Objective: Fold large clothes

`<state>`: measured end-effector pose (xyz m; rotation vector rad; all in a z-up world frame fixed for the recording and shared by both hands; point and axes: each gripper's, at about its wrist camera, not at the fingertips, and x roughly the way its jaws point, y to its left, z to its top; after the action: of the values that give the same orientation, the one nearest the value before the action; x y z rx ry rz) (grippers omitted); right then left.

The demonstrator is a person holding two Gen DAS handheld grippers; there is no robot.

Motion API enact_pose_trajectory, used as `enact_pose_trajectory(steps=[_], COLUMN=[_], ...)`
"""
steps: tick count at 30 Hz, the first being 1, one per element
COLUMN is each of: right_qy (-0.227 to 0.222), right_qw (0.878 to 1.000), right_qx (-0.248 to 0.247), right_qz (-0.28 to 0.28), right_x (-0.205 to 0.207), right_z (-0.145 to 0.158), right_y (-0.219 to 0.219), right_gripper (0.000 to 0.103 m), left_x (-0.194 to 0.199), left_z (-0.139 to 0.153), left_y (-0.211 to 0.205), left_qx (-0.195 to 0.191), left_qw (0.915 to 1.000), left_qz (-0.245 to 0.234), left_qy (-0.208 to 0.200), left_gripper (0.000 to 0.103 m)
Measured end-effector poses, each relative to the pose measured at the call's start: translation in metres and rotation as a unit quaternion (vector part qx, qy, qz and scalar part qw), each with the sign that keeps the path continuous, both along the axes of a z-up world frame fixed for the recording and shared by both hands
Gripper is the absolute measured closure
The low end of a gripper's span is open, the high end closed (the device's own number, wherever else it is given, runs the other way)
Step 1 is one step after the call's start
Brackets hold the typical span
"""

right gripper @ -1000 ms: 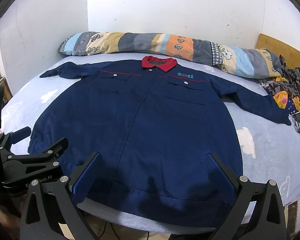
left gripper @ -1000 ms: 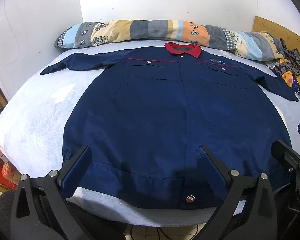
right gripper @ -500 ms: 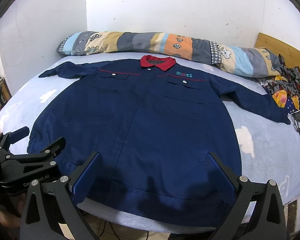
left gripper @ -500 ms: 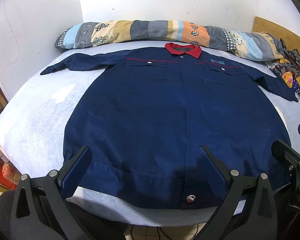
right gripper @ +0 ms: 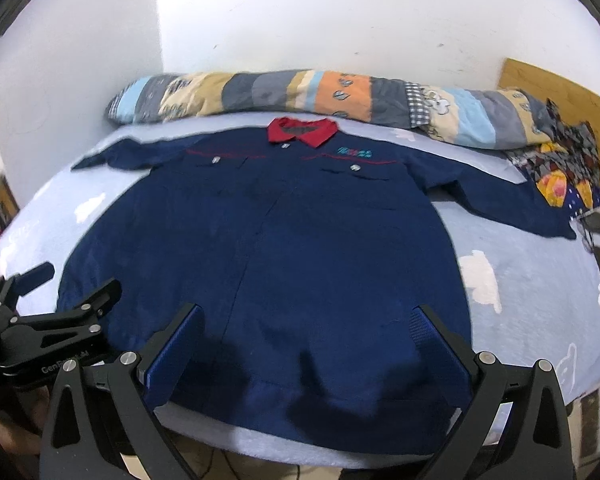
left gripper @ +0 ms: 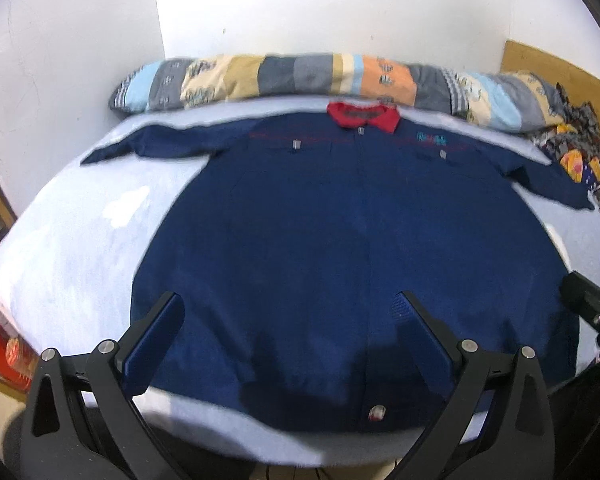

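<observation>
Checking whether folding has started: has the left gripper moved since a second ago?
Yes. Against its fingers, the red collar and pillow sit lower in the blurred left wrist view, so the left gripper tilted or rose upward.

Chest logo (left gripper: 431,138) blurred, unreadable

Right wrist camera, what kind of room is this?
Most likely a bedroom: a bed with a light blue sheet, a rolled patchwork quilt against the wall, and a navy jacket spread flat.
</observation>
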<state>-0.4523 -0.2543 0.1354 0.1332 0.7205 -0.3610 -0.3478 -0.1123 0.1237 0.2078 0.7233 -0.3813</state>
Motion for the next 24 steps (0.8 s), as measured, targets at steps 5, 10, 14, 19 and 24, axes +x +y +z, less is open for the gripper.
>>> enact_pose_trajectory(steps=[5, 10, 14, 19, 24], right_qy=[-0.061, -0.095, -0.073, -0.075, -0.135], right_qw=[0.996, 0.988, 0.975, 0.94, 0.883], right_qx=[0.035, 0.038, 0.111, 0.2, 0.294], right_qz=[-0.048, -0.12, -0.177, -0.267, -0.341], right_x=[-0.018, -0.036, -0.051, -0.087, -0.119], right_z=[0.023, 0.05, 0.054, 0.033, 0.007], right_y=[-0.052, -0.134, -0.221, -0.33, -0.418], right_gripper=[0.0, 0.0, 0.0, 0.002, 0.019], left_x=[0.038, 0.086, 0.112, 0.12, 0.131], left_z=[0.02, 0.018, 0.011, 0.015, 0.016], left_y=[-0.029, -0.07, -0.089, -0.105, -0.107], left_qx=[0.004, 0.023, 0.019, 0.026, 0.02], left_qw=[0.9991, 0.9965, 0.9975, 0.9951, 0.9956], left_qz=[-0.021, -0.049, -0.057, -0.078, -0.079], left_qy=[-0.037, -0.064, -0.037, -0.055, -0.046], left_gripper=[0.0, 0.0, 0.0, 0.0, 0.0])
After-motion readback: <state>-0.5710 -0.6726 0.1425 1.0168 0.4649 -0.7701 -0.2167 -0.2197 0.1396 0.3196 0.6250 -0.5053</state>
